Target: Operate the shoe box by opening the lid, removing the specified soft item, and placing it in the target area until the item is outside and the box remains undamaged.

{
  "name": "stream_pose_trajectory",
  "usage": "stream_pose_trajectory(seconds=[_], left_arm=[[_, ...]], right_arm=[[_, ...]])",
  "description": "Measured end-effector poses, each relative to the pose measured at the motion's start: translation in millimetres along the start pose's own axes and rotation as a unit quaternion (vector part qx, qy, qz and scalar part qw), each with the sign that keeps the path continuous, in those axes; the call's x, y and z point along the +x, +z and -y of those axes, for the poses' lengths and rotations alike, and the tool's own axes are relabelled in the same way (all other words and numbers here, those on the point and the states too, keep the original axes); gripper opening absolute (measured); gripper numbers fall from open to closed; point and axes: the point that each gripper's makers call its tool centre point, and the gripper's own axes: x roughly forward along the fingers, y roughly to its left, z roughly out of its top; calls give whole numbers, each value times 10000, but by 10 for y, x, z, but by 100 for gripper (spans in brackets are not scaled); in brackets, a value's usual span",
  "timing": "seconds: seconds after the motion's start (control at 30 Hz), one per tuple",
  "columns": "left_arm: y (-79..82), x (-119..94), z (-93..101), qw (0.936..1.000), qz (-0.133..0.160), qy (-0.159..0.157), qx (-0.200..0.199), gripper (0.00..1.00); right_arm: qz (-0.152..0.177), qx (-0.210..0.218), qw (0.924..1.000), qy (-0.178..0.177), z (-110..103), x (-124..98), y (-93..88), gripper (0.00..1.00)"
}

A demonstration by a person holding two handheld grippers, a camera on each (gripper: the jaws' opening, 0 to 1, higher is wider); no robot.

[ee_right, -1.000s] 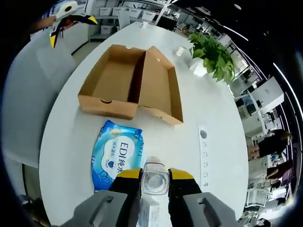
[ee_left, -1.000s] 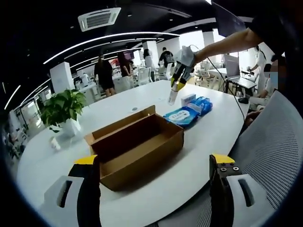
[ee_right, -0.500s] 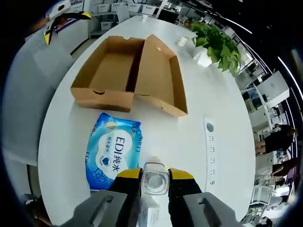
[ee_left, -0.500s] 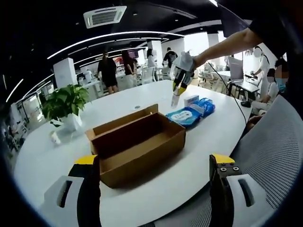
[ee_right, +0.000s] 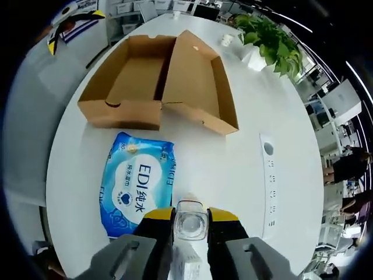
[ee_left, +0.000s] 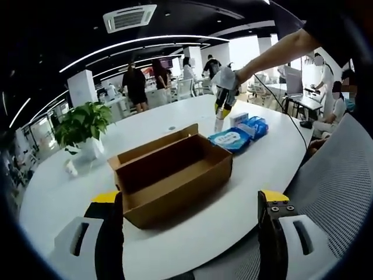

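Holding a small clear bottle (ee_right: 191,225), the right gripper (ee_right: 191,228) hangs above the white table (ee_right: 245,157), jaws pinched on the bottle's sides. Left gripper (ee_left: 189,224) has its jaws spread wide, nothing between them, well back from the shoe box (ee_left: 172,175). Box sits open on the table, lid folded flat beside the tray, inside looks bare. Blue wet-wipes pack (ee_right: 137,184) lies flat just beside the box, outside it, likely the soft item, already out. A white carton (ee_left: 238,118) and another blue pack (ee_left: 254,126) sit past it. Wipes pack judged light, squashy, with slick film; best pinched at an edge or seam, not the flat middle. Bottle looks light, rigid, slippery; hold at mid-body. Cardboard walls are thin, dent easily. Potted plant (ee_left: 81,129) stands near the table's far side.
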Motion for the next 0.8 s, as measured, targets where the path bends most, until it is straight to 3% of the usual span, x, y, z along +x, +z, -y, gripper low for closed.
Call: stream_pose_trajectory(seconds=[0.8], left_arm=[[-30,-5,-52,9998,-34,80,-172,97]], right_arm=[[-14,-111,9997,204,-15,98,80,18]])
